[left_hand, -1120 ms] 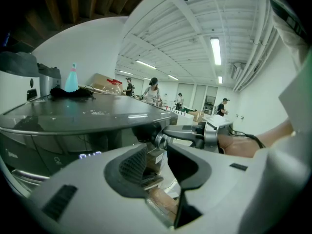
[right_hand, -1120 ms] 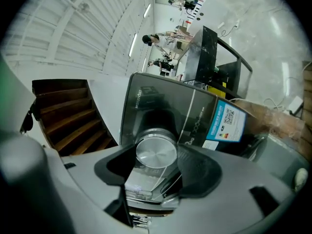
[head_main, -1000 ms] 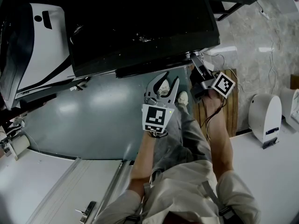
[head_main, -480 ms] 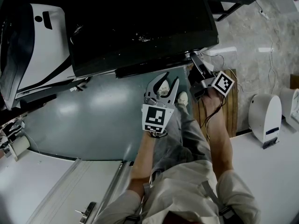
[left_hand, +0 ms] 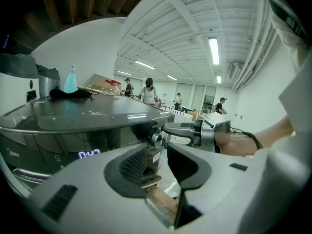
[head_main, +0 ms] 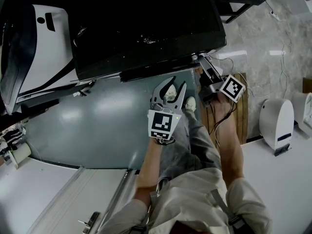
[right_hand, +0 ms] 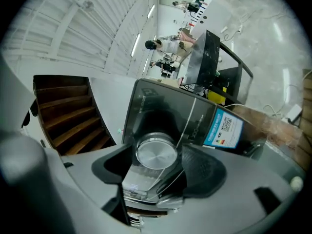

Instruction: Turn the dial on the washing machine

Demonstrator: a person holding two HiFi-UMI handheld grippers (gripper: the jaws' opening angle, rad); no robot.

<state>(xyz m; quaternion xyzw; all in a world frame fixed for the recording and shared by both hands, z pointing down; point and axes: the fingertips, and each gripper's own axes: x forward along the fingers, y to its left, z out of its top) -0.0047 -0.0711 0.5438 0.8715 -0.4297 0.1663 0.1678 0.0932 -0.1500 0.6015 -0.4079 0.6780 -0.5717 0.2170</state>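
Observation:
The washing machine (head_main: 146, 23) has a black top and a dark front panel (right_hand: 161, 106). Its round silver dial (right_hand: 156, 152) sits between the two jaws of my right gripper (right_hand: 157, 156). These jaws have just been opening, and their pads now stand a little off the dial's rim, so the gripper is open. In the head view the right gripper (head_main: 201, 59) reaches under the machine's front edge, which hides the dial. My left gripper (head_main: 170, 89) hangs open and empty to the left of it. Through its jaws (left_hand: 163, 152) I see the dial (left_hand: 158, 138) from the side.
A blue label (right_hand: 222, 128) is stuck on the panel right of the dial, and blue digits (left_hand: 89, 154) glow on it. A wooden pallet (head_main: 241, 111) lies on the floor below the right hand. White devices (head_main: 277, 123) stand on a white table (head_main: 278, 179). A teal bottle (left_hand: 71, 79) stands on the machine.

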